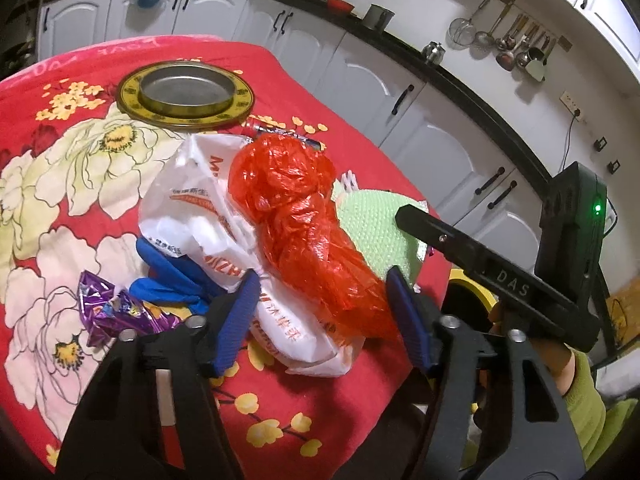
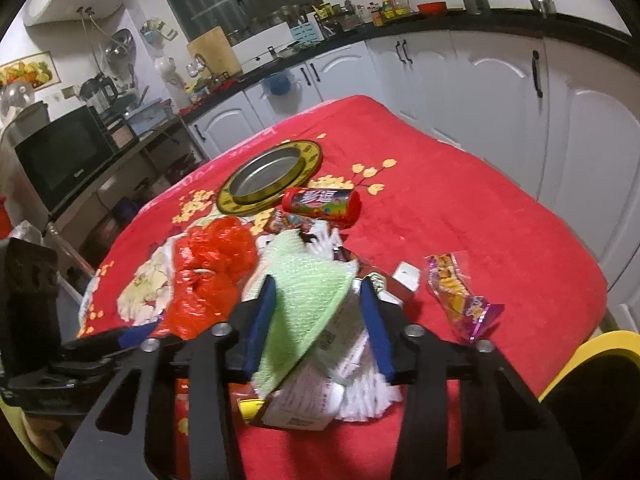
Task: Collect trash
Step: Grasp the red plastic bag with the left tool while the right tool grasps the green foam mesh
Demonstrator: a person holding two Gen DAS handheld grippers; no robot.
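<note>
Trash heap is sitting mid-table on the red floral cloth (image 1: 360, 152). You are bracketing the red plastic bag (image 1: 296, 216) and white printed bag (image 1: 192, 200) with the left gripper (image 1: 324, 316); pads look not quite pressing. Right gripper (image 2: 320, 328) is straddling the green mesh cloth (image 2: 308, 292); grip uncertain. All light, crinkly, slippery: take bunched folds. Pile's underside is staying hidden.

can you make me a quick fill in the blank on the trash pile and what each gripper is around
1. The left gripper straddles a crumpled ____ plastic bag.
2. The right gripper straddles a pale ____ mesh sheet.
3. The round metal tin on the floral cloth is ____ inside.
4. The red candy tube lies on its ____.

Missing words: red; green; empty; side
</note>
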